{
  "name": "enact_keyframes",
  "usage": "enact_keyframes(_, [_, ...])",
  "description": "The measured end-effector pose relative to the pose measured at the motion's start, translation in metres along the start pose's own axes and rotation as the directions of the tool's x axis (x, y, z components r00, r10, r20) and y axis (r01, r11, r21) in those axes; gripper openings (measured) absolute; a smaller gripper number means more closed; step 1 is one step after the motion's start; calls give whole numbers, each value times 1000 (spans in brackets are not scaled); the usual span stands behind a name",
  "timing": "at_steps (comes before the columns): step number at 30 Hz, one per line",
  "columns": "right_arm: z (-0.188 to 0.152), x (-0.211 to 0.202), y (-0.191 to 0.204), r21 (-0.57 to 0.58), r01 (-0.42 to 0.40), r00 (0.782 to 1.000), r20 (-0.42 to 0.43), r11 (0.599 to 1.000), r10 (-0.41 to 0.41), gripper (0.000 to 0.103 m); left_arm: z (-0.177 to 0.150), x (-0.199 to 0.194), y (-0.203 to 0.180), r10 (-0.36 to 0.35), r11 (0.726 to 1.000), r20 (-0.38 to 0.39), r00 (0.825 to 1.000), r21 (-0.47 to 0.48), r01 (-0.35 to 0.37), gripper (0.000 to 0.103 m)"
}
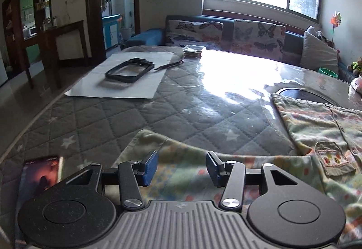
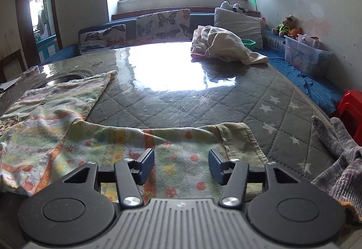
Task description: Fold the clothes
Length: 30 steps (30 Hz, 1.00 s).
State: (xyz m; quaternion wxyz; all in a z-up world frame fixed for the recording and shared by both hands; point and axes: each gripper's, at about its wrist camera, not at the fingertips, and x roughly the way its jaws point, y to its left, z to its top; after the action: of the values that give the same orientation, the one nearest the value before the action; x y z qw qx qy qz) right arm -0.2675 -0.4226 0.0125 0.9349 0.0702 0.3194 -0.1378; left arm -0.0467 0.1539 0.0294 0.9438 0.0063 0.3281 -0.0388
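Observation:
A pale patterned child's garment (image 1: 316, 131) with orange and yellow prints lies spread on the quilted grey table cover (image 1: 113, 118). It has a small olive pocket (image 1: 332, 158). My left gripper (image 1: 182, 168) is open and hovers over one sleeve of the garment. My right gripper (image 2: 181, 165) is open over the other sleeve (image 2: 181, 142), close to its ribbed olive cuff (image 2: 239, 140). The garment's body (image 2: 49, 99) lies to the left in the right wrist view. Neither gripper holds cloth.
A black frame (image 1: 130, 69) lies on a white sheet (image 1: 126, 77) at the far left of the table, with a small tray (image 1: 194, 49) behind. A book (image 1: 40, 179) lies near the left gripper. A pile of clothes (image 2: 224, 45) sits at the far right. A gloved hand (image 2: 339, 158) is at right.

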Motion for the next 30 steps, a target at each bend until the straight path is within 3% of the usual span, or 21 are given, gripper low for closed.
enact_keyframes(4, [0,-1,1,-3,-4,1000,1,1000,4,58,4,22,1,8,1000,-29,1000,-16,-9,51])
enact_keyframes(10, [-1,-4,2,-8,-10,1000,3,1000,10,59,6,24,2,21,999,-28,999,-23,-22,51])
enact_keyframes(22, [-4,-9,11,-47,-12,1000,3,999,12,64,-7,-23,-31,-29,999,1,1000,16,29,60])
enact_keyframes(30, [-10,-16,44,-172,-54,998,16,984,58,71,-16,-53,-76,-110,990,23,994,86,108,67])
